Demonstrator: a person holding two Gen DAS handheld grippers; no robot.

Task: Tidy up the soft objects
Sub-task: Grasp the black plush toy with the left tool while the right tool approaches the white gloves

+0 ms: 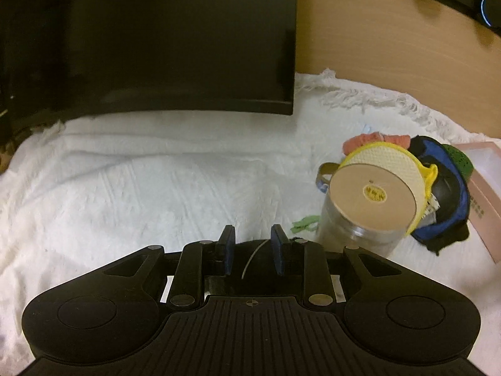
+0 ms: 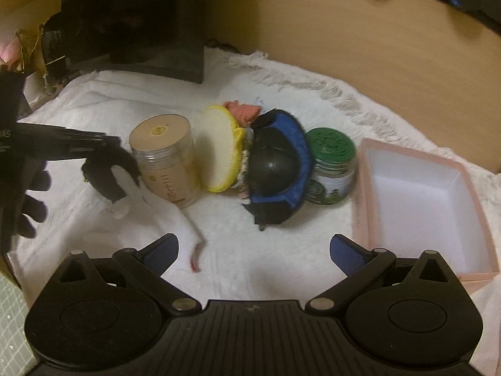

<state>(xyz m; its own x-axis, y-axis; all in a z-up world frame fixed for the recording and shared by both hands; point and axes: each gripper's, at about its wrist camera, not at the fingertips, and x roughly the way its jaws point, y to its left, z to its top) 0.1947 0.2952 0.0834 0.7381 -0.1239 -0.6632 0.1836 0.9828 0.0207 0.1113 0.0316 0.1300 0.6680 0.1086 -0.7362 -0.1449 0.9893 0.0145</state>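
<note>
Your left gripper (image 2: 106, 169) holds a black-and-white sock (image 2: 150, 206) in its closed fingers, beside the clear jar (image 2: 166, 163). Your right gripper (image 2: 253, 250) is open and empty. The pink box (image 2: 364, 194) is empty, so sorting has barely begun; the eye mask (image 2: 281, 156) and sponge (image 2: 222, 150) wait.

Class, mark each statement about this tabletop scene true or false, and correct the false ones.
1. The pink box holds nothing. True.
2. The green-lidded jar lies on its side. False: it stands upright, beside the box.
3. The right gripper is shut on a sock. False: its jaws are wide open, with nothing between them.
4. The yellow-edged sponge stands between the clear jar and the blue-and-black soft item. True.
</note>
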